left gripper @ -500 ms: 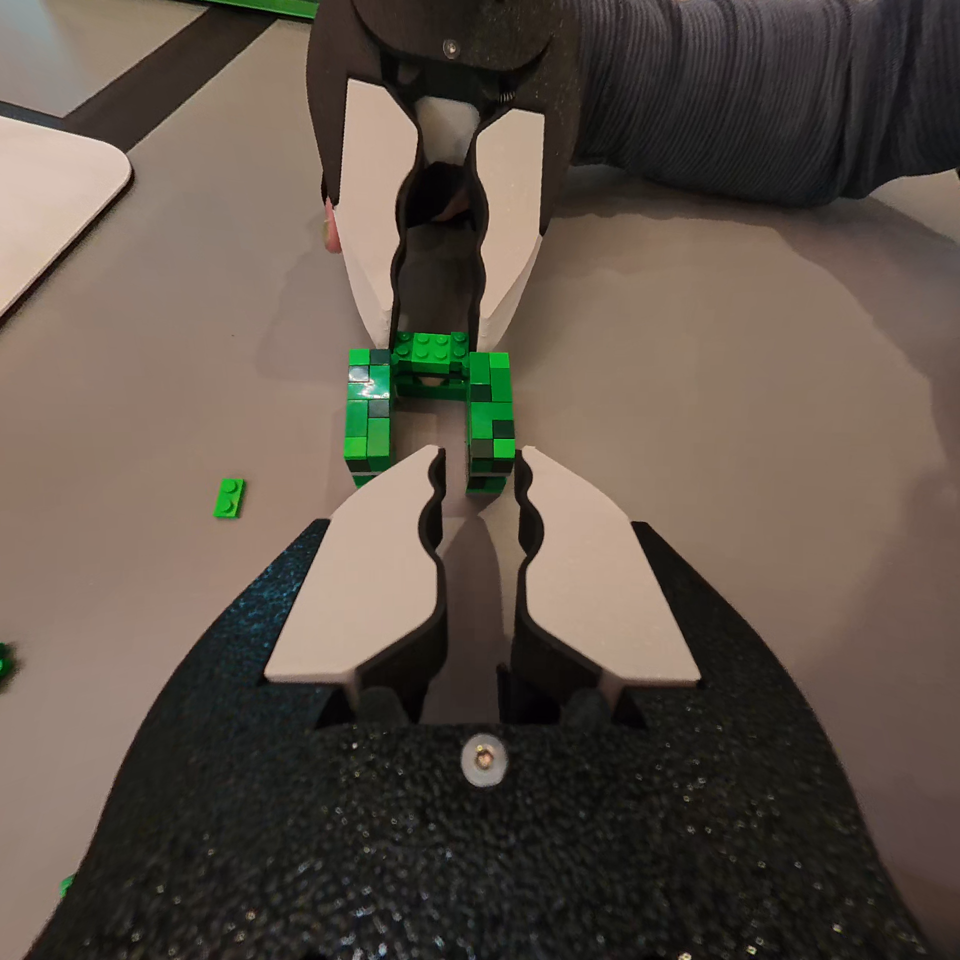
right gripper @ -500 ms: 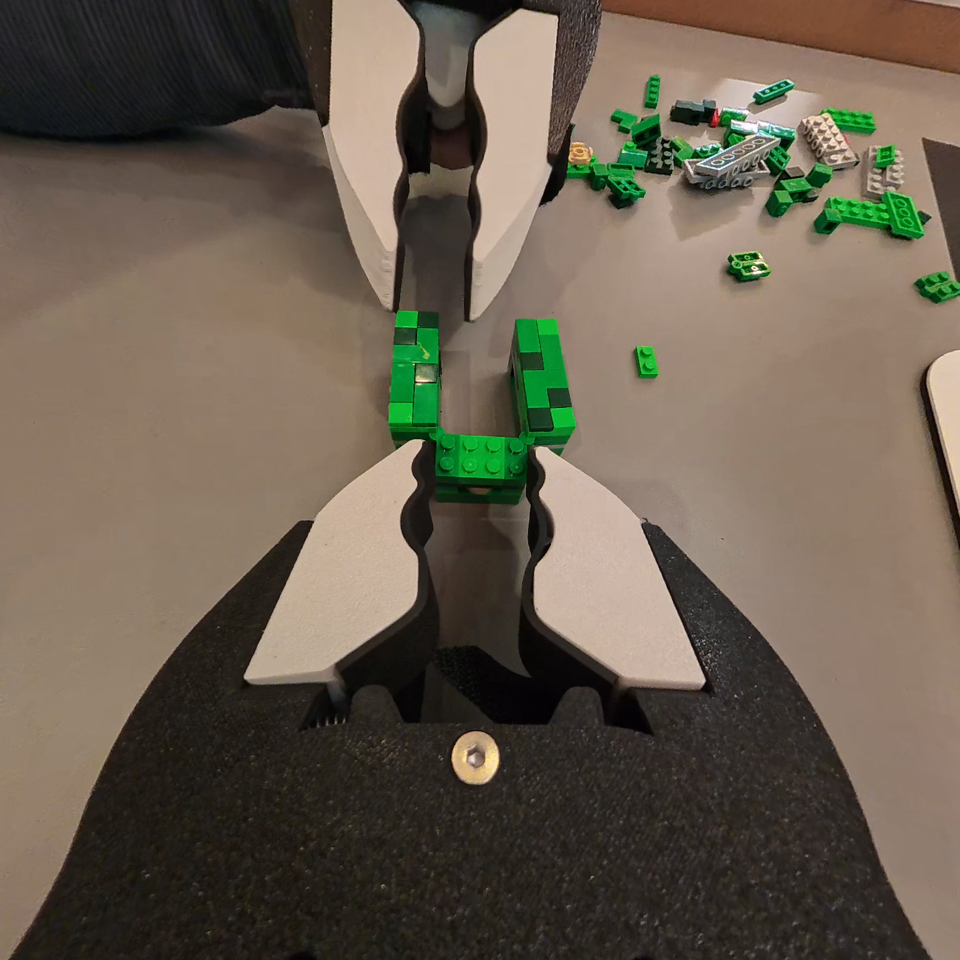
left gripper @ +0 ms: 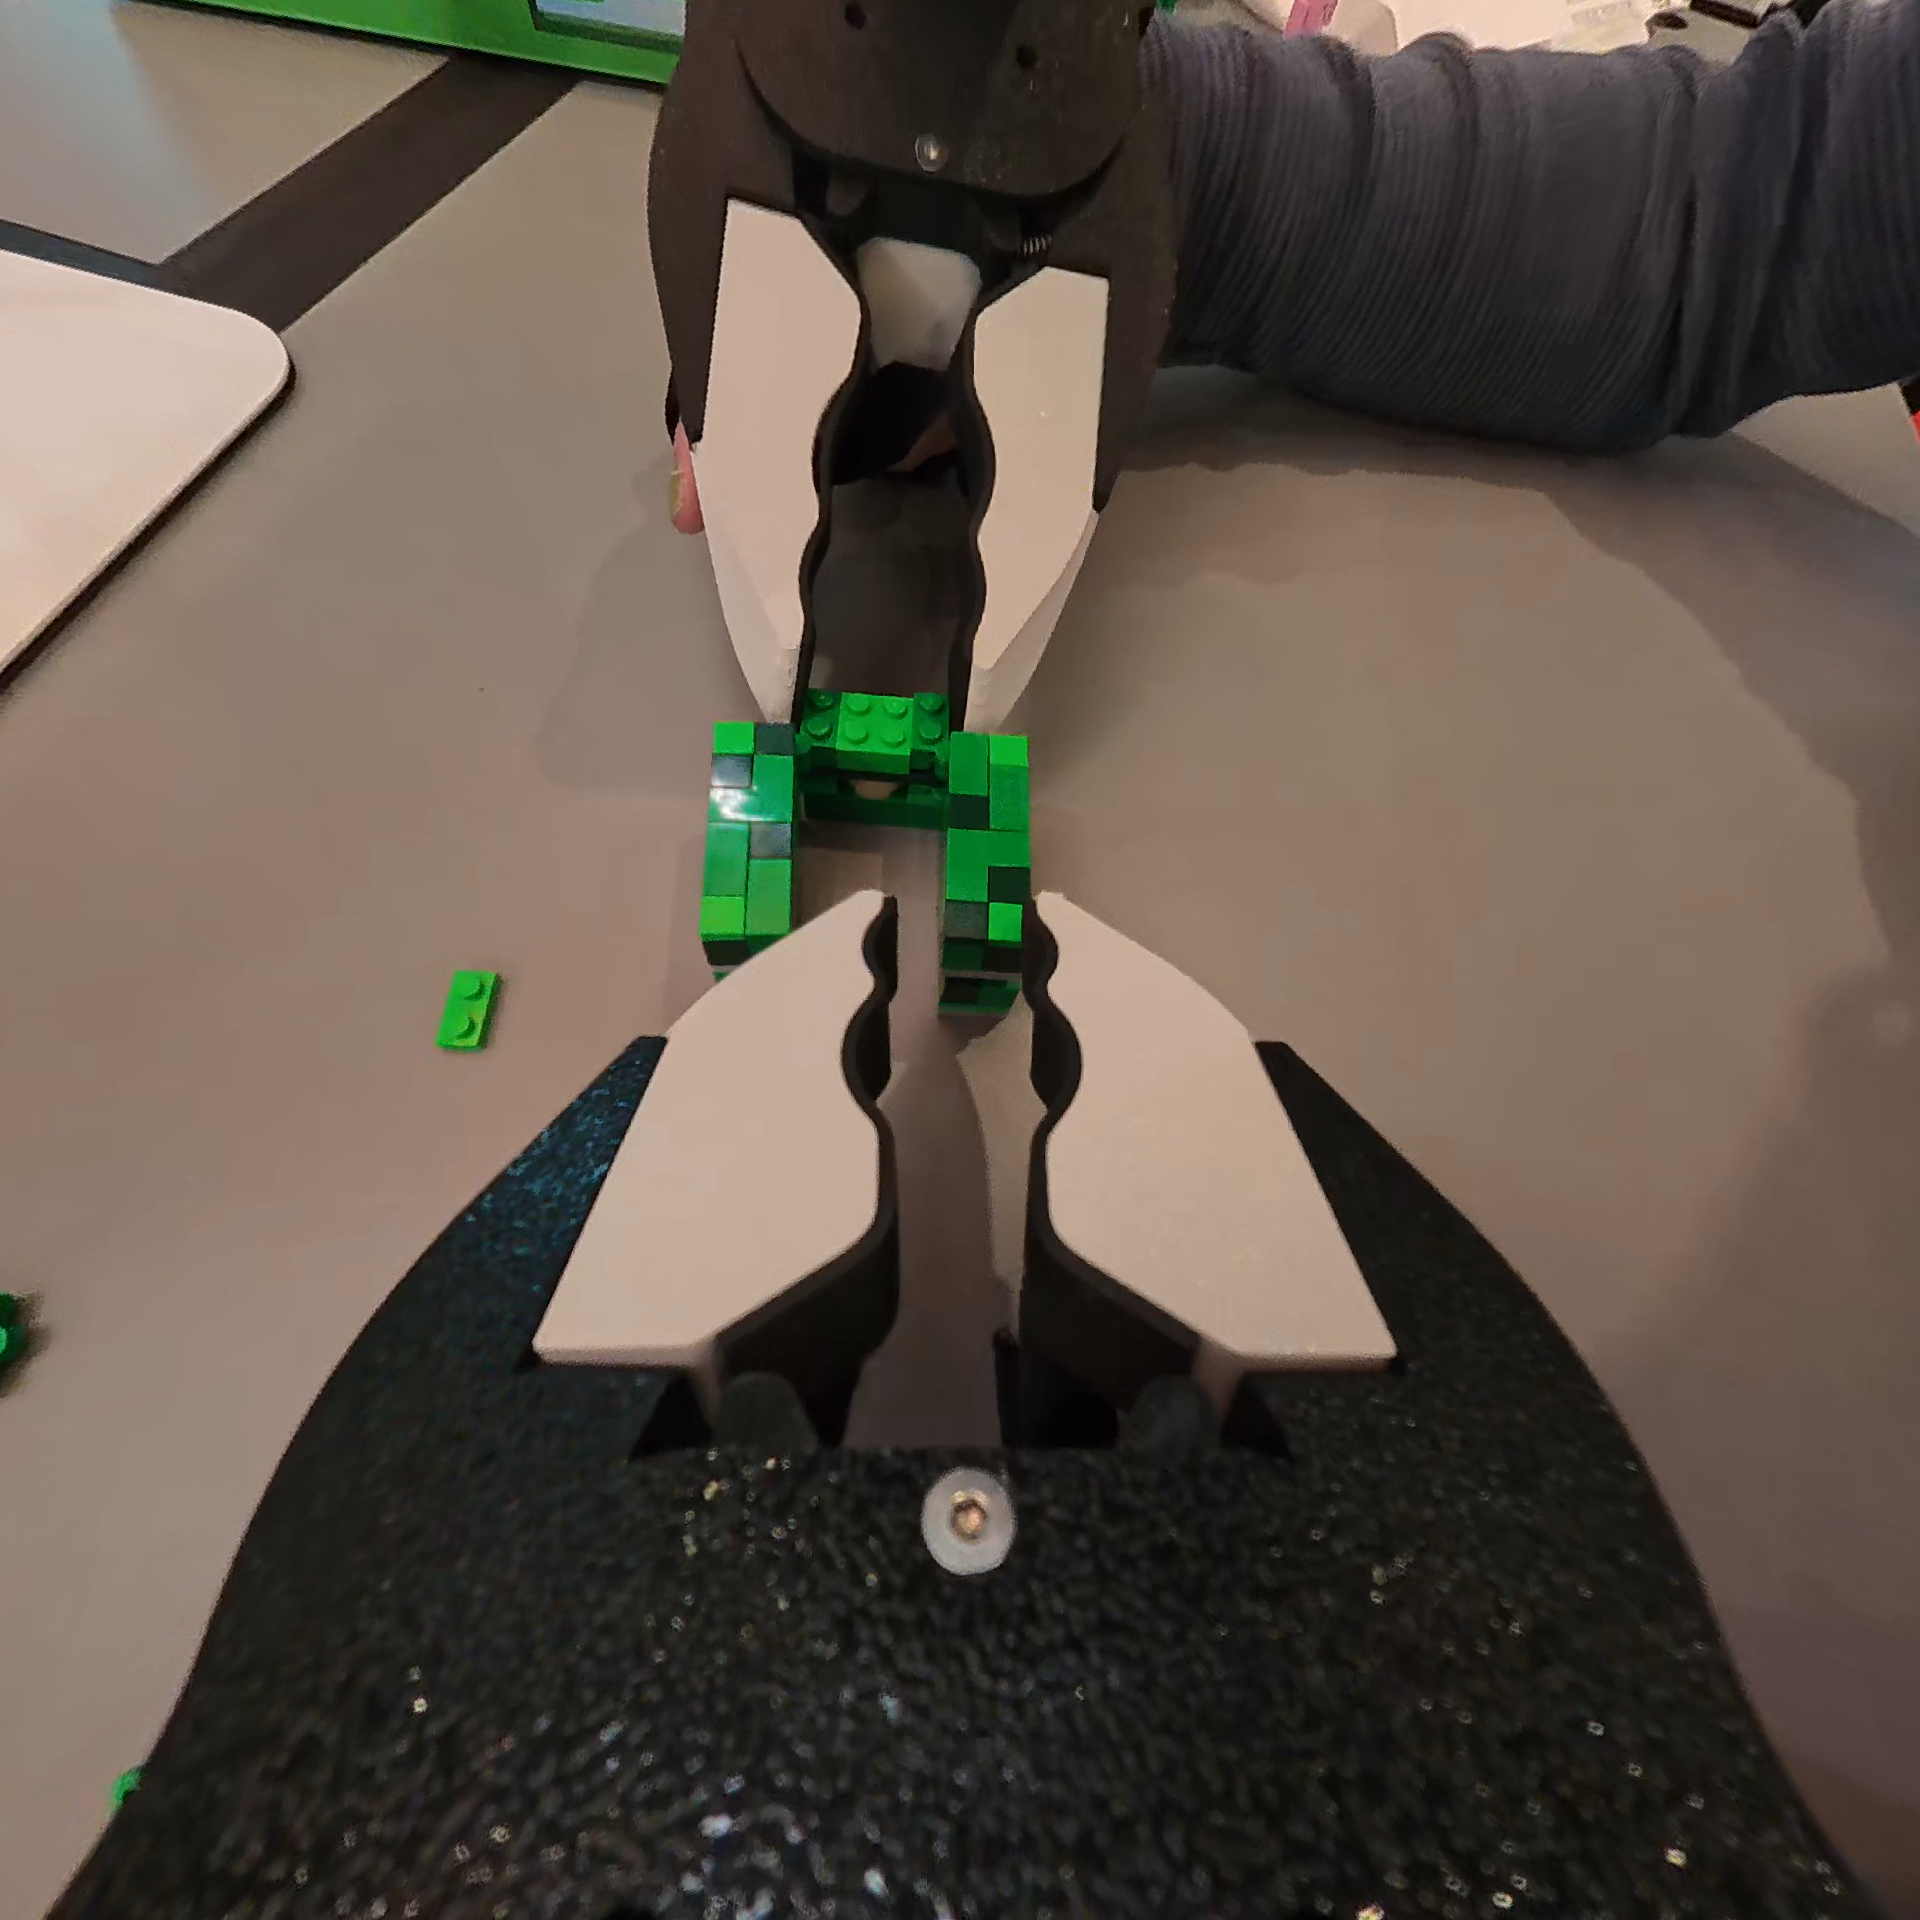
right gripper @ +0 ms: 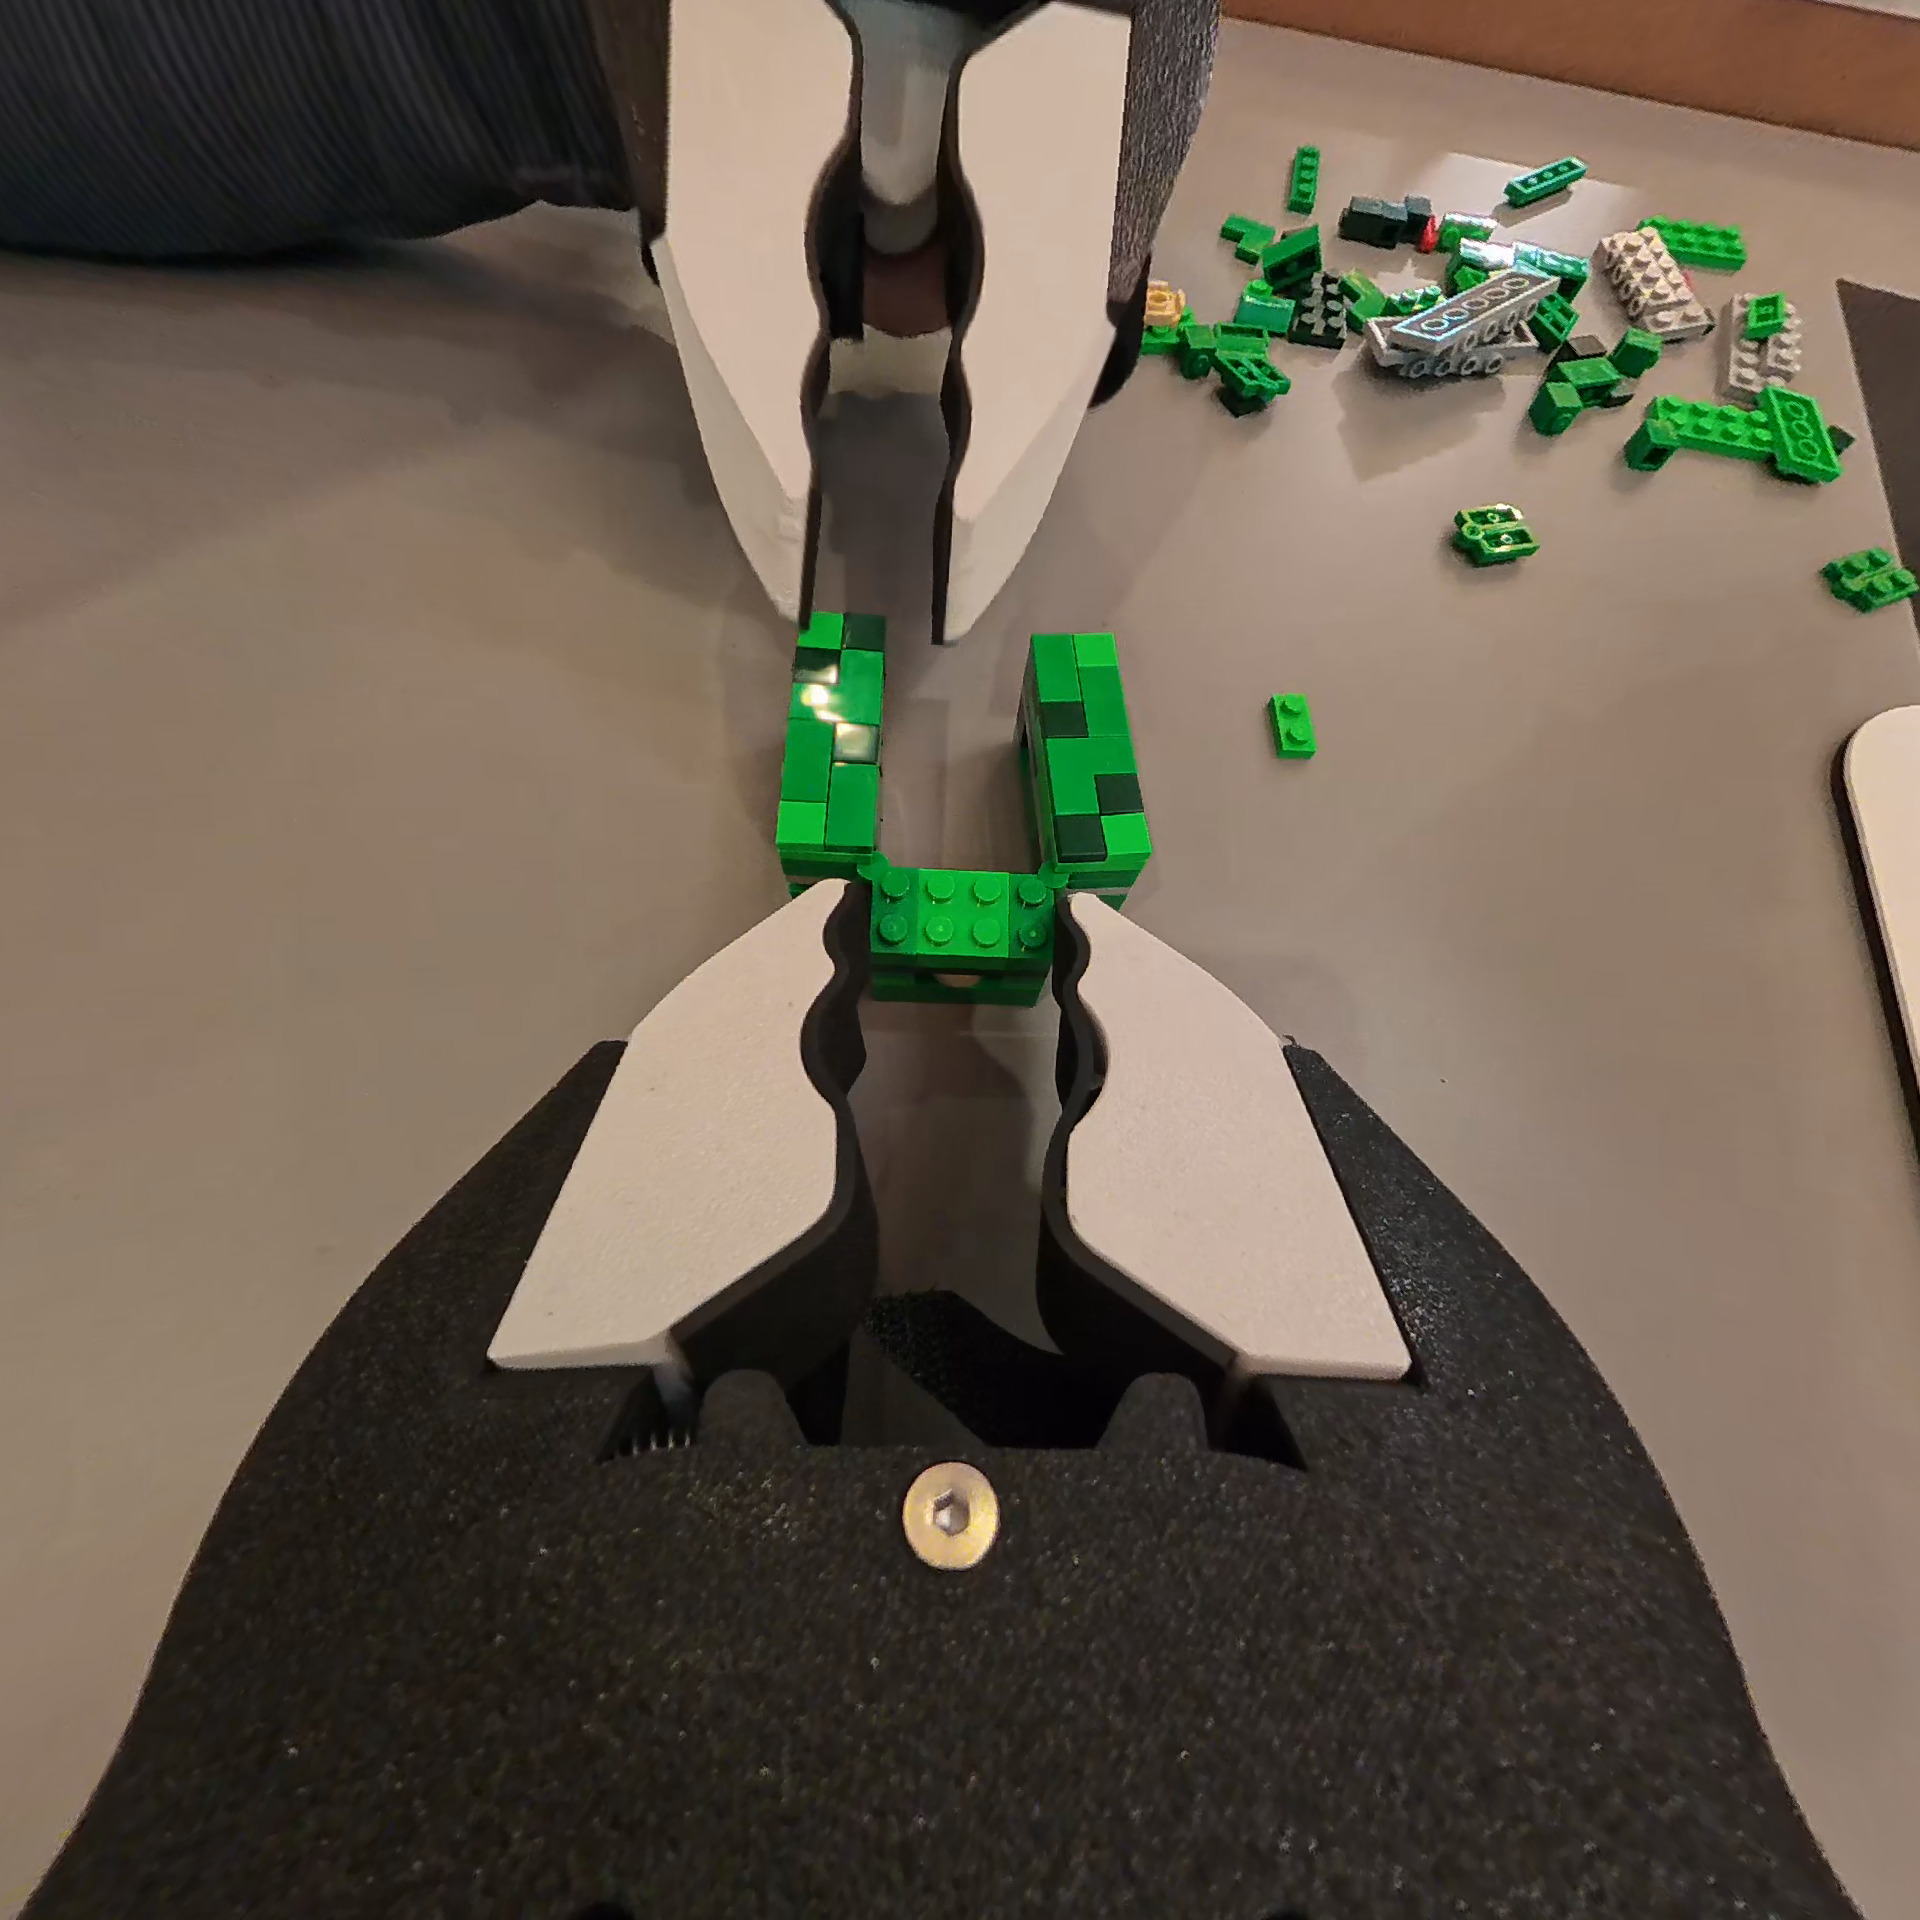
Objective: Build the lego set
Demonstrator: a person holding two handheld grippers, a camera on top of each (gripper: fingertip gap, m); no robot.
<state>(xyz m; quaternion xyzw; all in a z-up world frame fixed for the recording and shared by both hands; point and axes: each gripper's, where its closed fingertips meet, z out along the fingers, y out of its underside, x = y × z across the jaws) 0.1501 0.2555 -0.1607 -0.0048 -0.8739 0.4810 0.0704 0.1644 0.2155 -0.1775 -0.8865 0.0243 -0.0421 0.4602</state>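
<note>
A U-shaped green lego build (left gripper: 764, 831) lies on the grey table, with two patterned legs joined by a studded brick block (right gripper: 956, 925). My right gripper (right gripper: 951, 899) is shut on that block, with a finger on each side. In the left wrist view it shows at the far end of the build (left gripper: 878, 696). My left gripper (left gripper: 961, 904) faces it from the opposite side. Its jaws are narrowly open around the end of one leg (left gripper: 982, 935), with a gap on one side. In the right wrist view it shows at the far end of that leg (right gripper: 873, 623).
A heap of loose green and grey pieces (right gripper: 1507, 301) lies at the far right. A small green plate (right gripper: 1291, 724) lies beside the build and also shows in the left wrist view (left gripper: 468, 1010). A white board (left gripper: 104, 416) sits at the left. A person's sleeved arm (left gripper: 1507, 260) rests behind. The left gripper's tips are roughly 5 cm from the right gripper's.
Almost nothing has changed. My left gripper has crept slightly forward along the leg. My right gripper keeps its hold on the block.
</note>
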